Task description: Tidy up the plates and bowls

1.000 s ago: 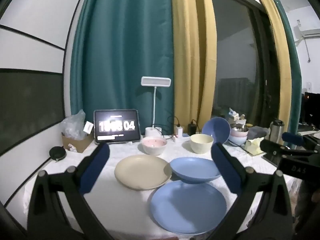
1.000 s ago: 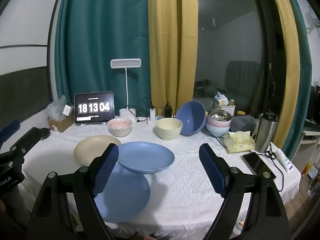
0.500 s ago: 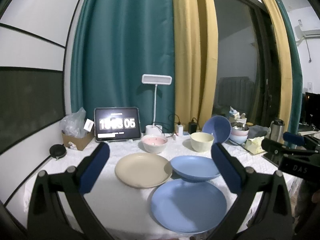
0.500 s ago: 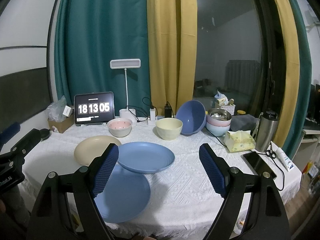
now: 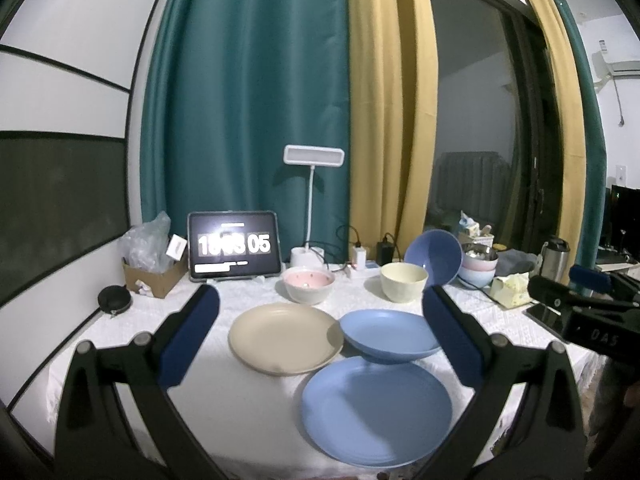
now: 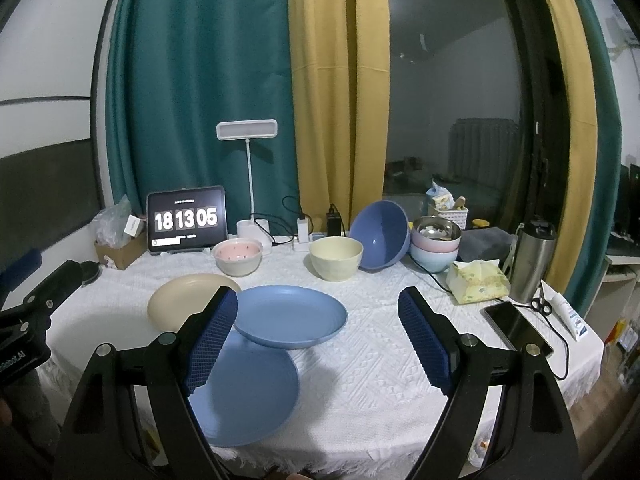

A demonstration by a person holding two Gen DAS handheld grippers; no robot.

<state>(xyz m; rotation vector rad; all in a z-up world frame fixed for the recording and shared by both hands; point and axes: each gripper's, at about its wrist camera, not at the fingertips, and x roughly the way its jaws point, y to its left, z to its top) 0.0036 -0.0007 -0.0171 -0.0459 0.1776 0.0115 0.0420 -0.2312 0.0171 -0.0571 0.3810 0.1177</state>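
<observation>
Nothing shifted, both hand-held grippers (image 5: 320, 332) (image 6: 318, 336) wide, empty, steel bowl (image 6: 436, 229) nested atop stacked bowls (image 6: 434, 254).

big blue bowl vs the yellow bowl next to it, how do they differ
The big blue bowl is tipped on its side, its opening facing the camera; the yellow bowl stands upright. The blue bowl is wider and darker, the yellow bowl smaller and pale. Both sit on the white tablecloth, empty, near the back.
</observation>
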